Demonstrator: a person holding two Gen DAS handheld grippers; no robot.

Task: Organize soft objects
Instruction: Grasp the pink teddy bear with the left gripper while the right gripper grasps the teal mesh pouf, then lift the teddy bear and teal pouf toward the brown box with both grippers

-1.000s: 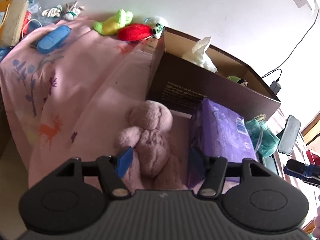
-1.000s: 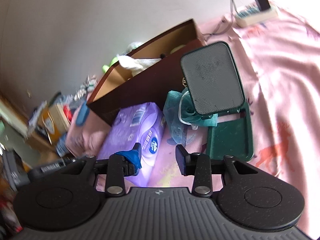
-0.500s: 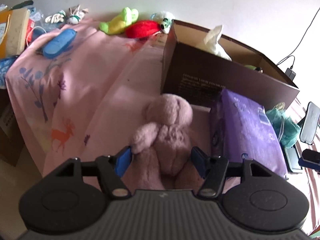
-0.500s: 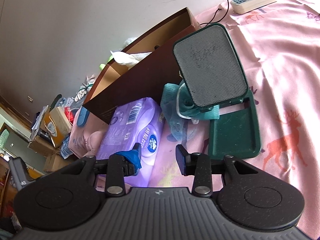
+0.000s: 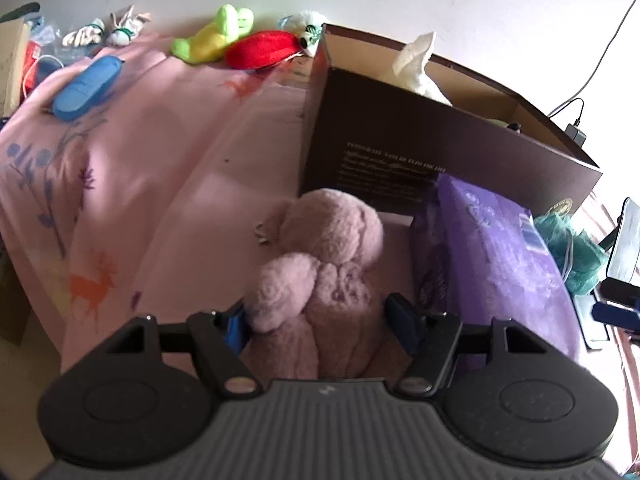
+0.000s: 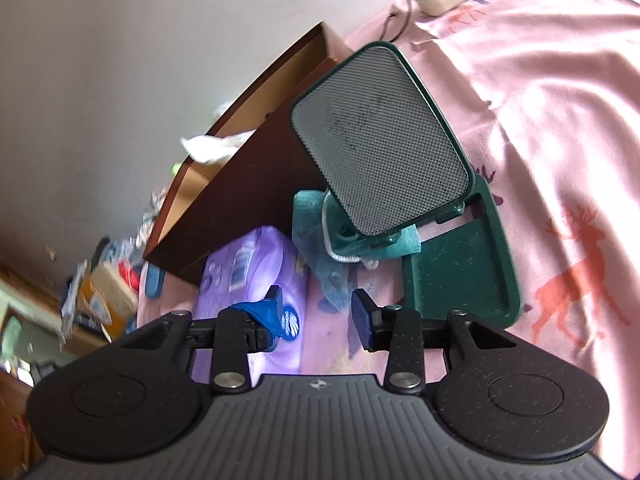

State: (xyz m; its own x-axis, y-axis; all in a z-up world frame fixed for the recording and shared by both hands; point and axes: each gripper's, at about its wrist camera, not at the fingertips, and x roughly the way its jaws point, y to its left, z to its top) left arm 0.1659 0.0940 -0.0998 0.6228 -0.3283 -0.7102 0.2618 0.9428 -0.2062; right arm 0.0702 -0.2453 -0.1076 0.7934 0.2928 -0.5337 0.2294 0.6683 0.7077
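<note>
**Mia:** What is the left claw (image 5: 318, 322) doing?

**Ben:** Its jaws are opening. The pink plush bunny (image 5: 324, 276) lies between them on the pink sheet (image 5: 160, 152). One finger sits right by the bunny's arm, and the other finger stands a little apart from its body, so the claw is not squeezing it.

**Mia:** Where is the bunny?

**Ben:** Just in front of the dark brown box (image 5: 420, 148). A purple pack of tissues (image 5: 488, 256) lies just beside the bunny, on the right in the left camera's view.

**Mia:** What is in the box?

**Ben:** A white soft thing (image 5: 420, 64) pokes up over the edge. (I cannot tell what it is.)

**Mia:** Are there more soft toys?

**Ben:** Yes! Far back by the wall lie a green plush toy (image 5: 216, 34) and a red plush toy (image 5: 264, 50), touching each other. A blue case (image 5: 86, 88) lies well apart from them on the sheet.

**Mia:** And the right claw (image 6: 316, 314)?

**Ben:** It is open a bit and holds nothing. Its fingers hang over the near end of the purple pack (image 6: 256, 276) and the sheet (image 6: 560, 120).

**Mia:** What is that green thing?

**Ben:** A dark green stand (image 6: 460, 276) with a tilted mesh panel (image 6: 380, 136). A teal mesh cloth (image 6: 320, 240) is bunched up between it and the purple pack, touching the box (image 6: 248, 184).
</note>
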